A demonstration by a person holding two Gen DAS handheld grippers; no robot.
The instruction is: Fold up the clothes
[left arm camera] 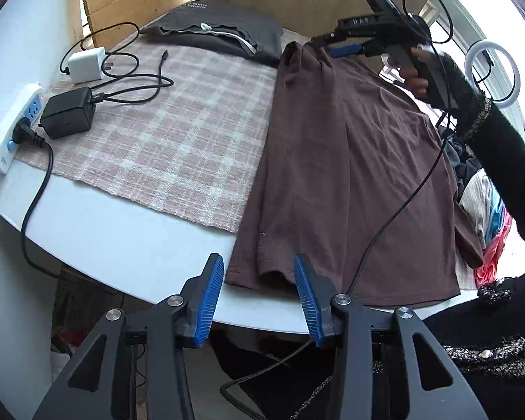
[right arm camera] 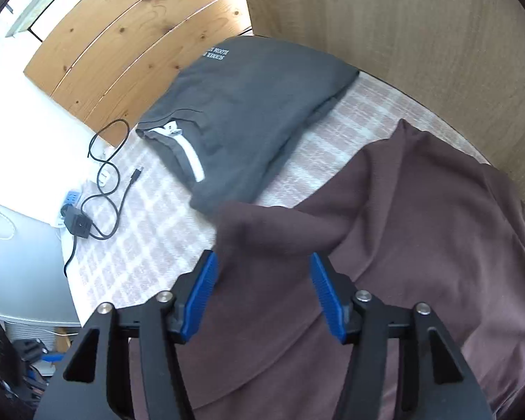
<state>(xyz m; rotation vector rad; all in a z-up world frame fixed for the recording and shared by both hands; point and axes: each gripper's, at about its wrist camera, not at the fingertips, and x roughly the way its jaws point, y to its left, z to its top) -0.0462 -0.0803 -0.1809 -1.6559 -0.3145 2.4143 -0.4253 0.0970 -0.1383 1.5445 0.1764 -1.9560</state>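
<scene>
A white table [left arm camera: 115,231] carries a pink checked cloth [left arm camera: 178,133], with a folded dark grey garment [right arm camera: 248,112] at its far end and a power strip [left arm camera: 14,122], a black adapter [left arm camera: 68,113] and a white charger [left arm camera: 87,64] trailing cables along its left side. The brown shirt [left arm camera: 350,175] lies spread over the cloth's right part, its hem at the near table edge. The left gripper [left arm camera: 259,294] stands released, the hem's corner between its blue pads but untouched. The right gripper [right arm camera: 262,294] stands released above the shirt's bunched far end, fabric loose between its pads.
</scene>
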